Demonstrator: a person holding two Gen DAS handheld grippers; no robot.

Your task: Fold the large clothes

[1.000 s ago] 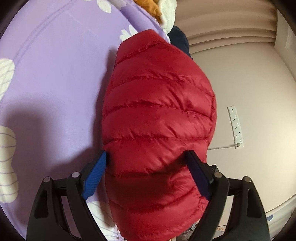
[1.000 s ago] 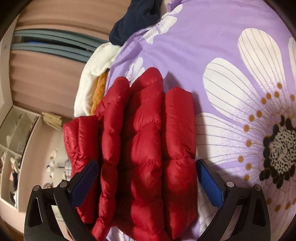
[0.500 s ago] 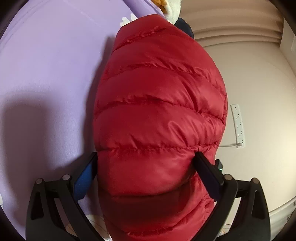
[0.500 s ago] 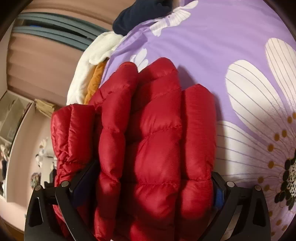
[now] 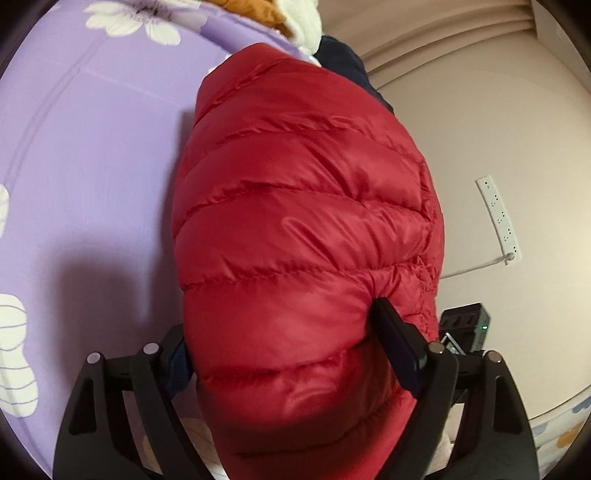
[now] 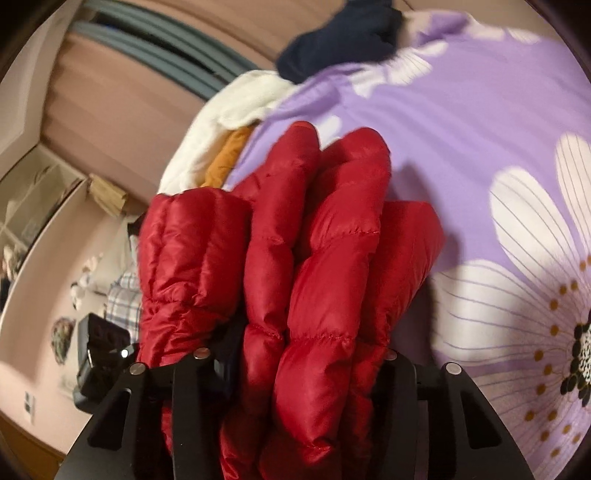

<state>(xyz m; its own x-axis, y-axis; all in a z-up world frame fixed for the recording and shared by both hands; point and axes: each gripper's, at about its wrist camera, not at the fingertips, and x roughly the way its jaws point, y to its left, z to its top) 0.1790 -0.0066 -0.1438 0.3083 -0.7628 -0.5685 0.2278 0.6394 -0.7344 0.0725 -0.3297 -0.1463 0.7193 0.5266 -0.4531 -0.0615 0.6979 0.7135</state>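
A folded red puffer jacket [image 5: 303, 236] fills the middle of the left wrist view, over the purple flowered bedsheet [image 5: 92, 166] at the bed's edge. My left gripper [image 5: 284, 343] is shut on the jacket's near end, its fingers pressed into the padding on both sides. In the right wrist view the jacket [image 6: 314, 266] shows as several stacked folds. My right gripper [image 6: 299, 365] is shut on these folds, and the pads are mostly buried in the fabric.
A pile of white, orange and navy clothes [image 6: 258, 110] lies at the far end of the bed, also seen in the left wrist view [image 5: 295, 18]. The floor, a power strip [image 5: 498, 218] and a black device [image 5: 465, 325] lie beside the bed.
Both grippers have closed from open onto the red jacket. The jacket has bunched up and shifted a little in both views.
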